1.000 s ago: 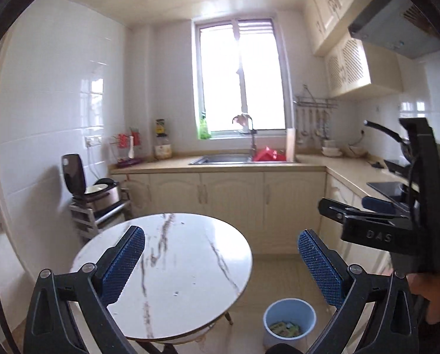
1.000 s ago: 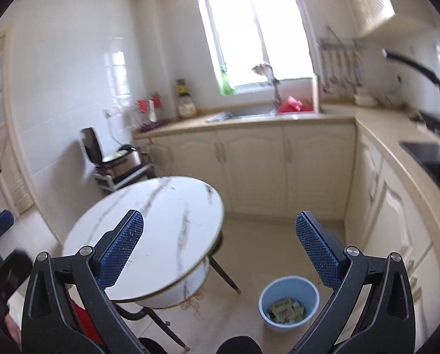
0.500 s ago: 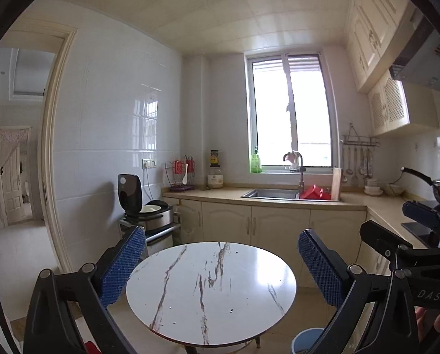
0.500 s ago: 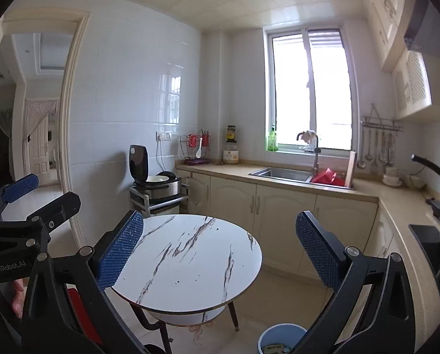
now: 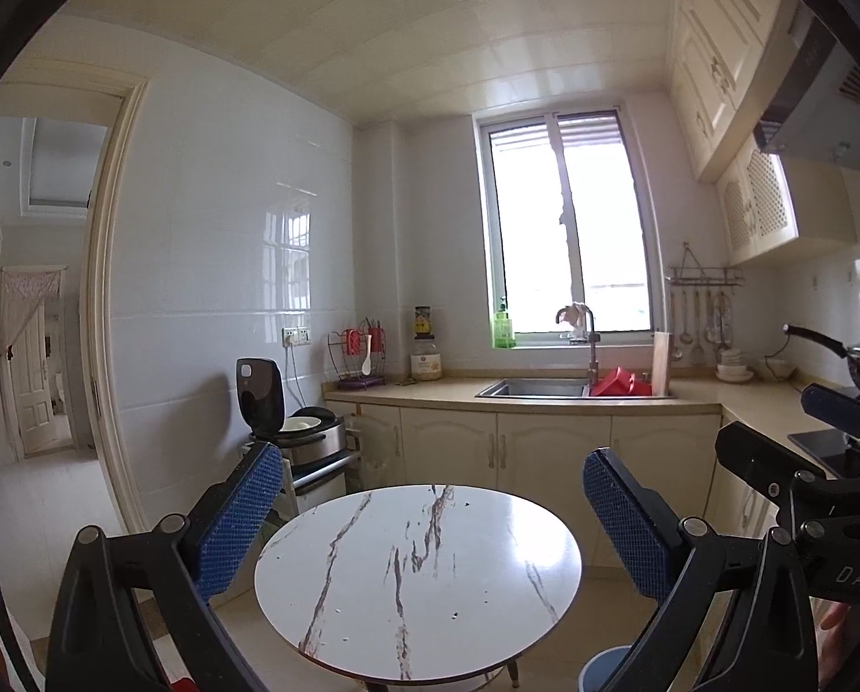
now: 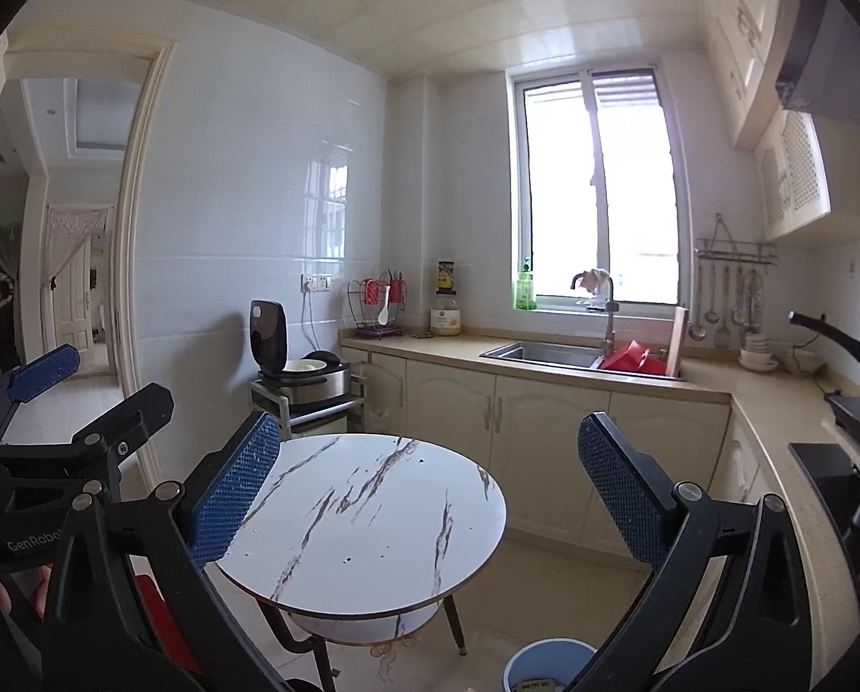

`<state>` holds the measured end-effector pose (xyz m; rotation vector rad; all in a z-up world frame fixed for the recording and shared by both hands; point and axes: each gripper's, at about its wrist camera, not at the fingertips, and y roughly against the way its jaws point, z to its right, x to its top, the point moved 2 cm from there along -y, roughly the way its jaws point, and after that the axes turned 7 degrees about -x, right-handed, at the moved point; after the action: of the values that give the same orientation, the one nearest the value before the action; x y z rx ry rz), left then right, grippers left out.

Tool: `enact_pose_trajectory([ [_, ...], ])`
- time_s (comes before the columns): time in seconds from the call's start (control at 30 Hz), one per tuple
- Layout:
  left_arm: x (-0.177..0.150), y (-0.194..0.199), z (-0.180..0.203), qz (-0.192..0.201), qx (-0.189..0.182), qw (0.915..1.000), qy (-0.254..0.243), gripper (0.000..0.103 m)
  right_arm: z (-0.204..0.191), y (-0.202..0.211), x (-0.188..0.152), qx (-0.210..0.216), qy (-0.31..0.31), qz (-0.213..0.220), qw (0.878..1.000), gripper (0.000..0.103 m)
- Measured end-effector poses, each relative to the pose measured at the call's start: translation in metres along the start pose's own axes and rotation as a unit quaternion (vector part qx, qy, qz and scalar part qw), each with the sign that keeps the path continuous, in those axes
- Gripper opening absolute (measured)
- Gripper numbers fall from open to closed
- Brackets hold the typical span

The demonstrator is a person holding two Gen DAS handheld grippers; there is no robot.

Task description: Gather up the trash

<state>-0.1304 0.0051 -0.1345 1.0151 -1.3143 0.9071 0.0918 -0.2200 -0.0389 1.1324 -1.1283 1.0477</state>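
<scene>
A blue trash bin (image 6: pixel 545 666) stands on the floor right of the round marble table (image 6: pixel 366 525); only its rim shows, with a bit of trash inside. It also shows in the left wrist view (image 5: pixel 603 672). My left gripper (image 5: pixel 430 519) is open and empty, held above the table (image 5: pixel 418 571). My right gripper (image 6: pixel 424 490) is open and empty, also raised over the table. Each gripper appears in the other's view: the right one (image 5: pixel 822 461) at the right edge, the left one (image 6: pixel 55 403) at the left edge.
Cream kitchen cabinets (image 6: pixel 545 432) with a sink (image 6: pixel 545 353) run along the back wall under a window. A counter with a hob (image 6: pixel 833 473) runs on the right. A rice cooker on a metal stand (image 6: pixel 308 380) is at the left, beside a doorway (image 6: pixel 66 288).
Both grippers have tilted upward and drawn back. The view rose from the table and bin to the room, and the bin slid to the bottom edge. Both stay open.
</scene>
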Motion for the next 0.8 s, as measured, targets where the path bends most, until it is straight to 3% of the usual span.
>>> enact_pose_trajectory([
  [0.8,0.003,-0.043,-0.031,0.013,-0.026,0.9996,-0.003,0.102,0.026,0.006,-0.003,-0.029,-0.013,-0.003,0.999,0.103],
])
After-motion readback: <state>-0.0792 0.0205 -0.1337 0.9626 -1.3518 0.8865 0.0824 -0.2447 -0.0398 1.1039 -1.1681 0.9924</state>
